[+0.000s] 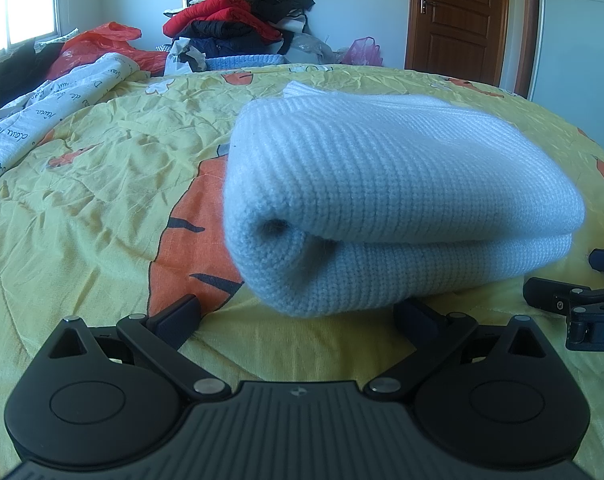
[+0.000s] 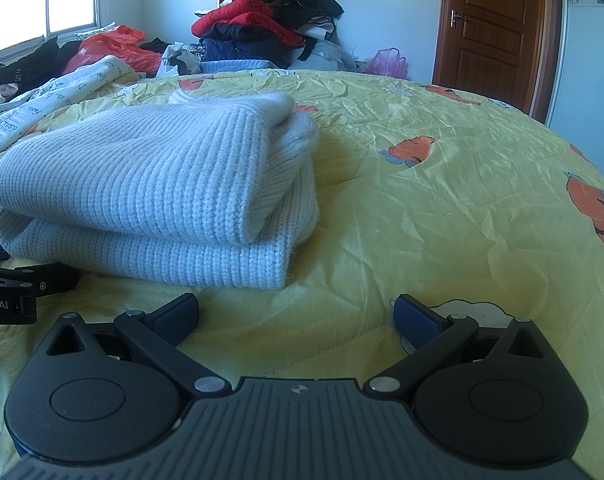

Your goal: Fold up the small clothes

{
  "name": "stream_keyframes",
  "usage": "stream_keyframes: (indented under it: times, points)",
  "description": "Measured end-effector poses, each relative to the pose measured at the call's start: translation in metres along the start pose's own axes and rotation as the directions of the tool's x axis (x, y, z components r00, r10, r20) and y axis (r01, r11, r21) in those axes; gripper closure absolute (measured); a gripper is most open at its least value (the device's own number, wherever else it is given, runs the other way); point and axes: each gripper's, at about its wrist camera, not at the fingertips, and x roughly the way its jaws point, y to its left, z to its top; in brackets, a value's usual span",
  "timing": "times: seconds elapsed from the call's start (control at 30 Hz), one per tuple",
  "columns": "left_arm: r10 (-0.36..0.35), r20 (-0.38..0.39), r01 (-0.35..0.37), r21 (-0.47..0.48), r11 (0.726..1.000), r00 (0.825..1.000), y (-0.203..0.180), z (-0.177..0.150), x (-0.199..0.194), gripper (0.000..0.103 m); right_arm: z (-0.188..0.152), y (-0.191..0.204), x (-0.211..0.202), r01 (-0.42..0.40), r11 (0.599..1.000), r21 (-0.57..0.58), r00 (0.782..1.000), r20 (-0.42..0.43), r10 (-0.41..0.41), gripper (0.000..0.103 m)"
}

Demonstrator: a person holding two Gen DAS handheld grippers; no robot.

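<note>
Both grippers, left and right, spread wide, empty, low on quilt. Sweater lies folded just ahead of left, apart from both. Fold looks done; next likely set it aside, fetch another garment from pile.

Yellow bedspread with orange prints, heaped clothes behind, brown door, window

The left claw is matte black plastic: a ribbed central housing, two round side lobes with disc caps, triangular cut-outs, silver rivets at the link arms and dark blue finger pads. The right claw looks identical, with brighter blue pads.
</note>
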Motion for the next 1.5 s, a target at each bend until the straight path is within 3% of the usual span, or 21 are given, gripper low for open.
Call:
stream_keyframes:
  times: [0.5, 0.6, 0.7, 0.8, 1.0, 1.27, 1.5]
  points:
    - [0.0, -0.013, 0.0, 0.005, 1.0, 1.0, -0.001, 0.0, -0.002, 0.0, 0.0, 0.0, -0.001, -0.001, 1.0, 0.002, 1.0, -0.004, 0.001, 0.001]
    - [0.004, -0.046, -0.004, -0.006, 1.0, 0.999, -0.001, 0.003, -0.009, 0.0, 0.002, -0.001, -0.006, 0.006, 1.0, 0.001, 1.0, -0.014, -0.006, 0.0]
    - [0.041, -0.028, -0.042, -0.047, 0.998, 0.999, -0.002, 0.003, -0.031, 0.0, 0.002, -0.001, -0.025, 0.029, 0.998, 0.048, 0.999, -0.017, -0.029, 0.0]
    - [0.031, 0.036, -0.03, -0.034, 0.999, 0.999, -0.008, 0.006, -0.066, 0.0, 0.003, 0.0, -0.053, 0.001, 0.997, 0.074, 1.0, 0.002, -0.001, 0.0]
    - [-0.016, 0.067, 0.021, -0.081, 0.996, 0.998, -0.015, 0.011, -0.112, 0.0, 0.008, 0.012, -0.087, -0.011, 0.998, 0.06, 0.999, 0.036, 0.009, 0.0]
    - [0.009, 0.05, -0.002, -0.141, 0.99, 0.999, -0.008, 0.008, -0.126, 0.0, 0.008, 0.017, -0.099, -0.009, 0.999, 0.048, 0.999, 0.048, 0.007, 0.0]
    - [-0.003, 0.057, 0.011, -0.14, 0.99, 0.998, -0.009, 0.006, -0.128, 0.0, 0.005, 0.017, -0.097, -0.014, 0.999, 0.052, 0.999, 0.033, 0.013, 0.0]
